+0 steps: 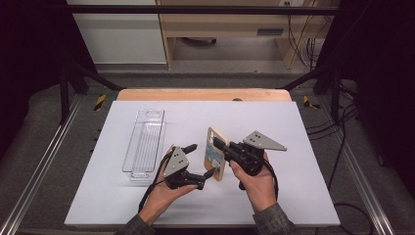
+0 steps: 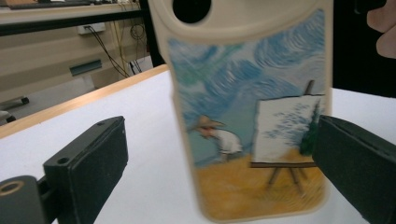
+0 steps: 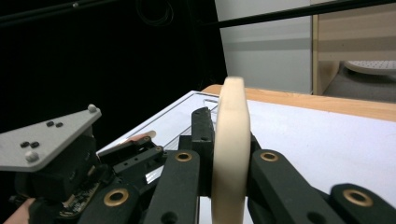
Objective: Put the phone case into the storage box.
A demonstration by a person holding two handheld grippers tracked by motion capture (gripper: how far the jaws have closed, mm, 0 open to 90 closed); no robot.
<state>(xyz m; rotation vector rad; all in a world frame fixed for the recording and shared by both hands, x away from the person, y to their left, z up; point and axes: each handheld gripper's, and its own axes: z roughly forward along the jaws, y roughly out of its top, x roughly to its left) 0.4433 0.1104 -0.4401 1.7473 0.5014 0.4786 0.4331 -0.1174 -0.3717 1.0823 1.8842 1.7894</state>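
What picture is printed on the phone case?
The phone case shows a painter at an easel, under blue sky, on yellow ground; clearest in the left gripper view.

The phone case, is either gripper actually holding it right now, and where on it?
The right gripper holds the phone case upright, clamped across its flat faces. The left gripper stands open around it, not gripping.

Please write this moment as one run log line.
right gripper: jaws shut on phone case | case: upright, above table | left gripper: jaws open around case

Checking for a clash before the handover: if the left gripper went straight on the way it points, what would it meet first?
Most likely the phone case, which stands upright between the left gripper's open jaws, clamped by the right gripper; the gap is hard to judge.
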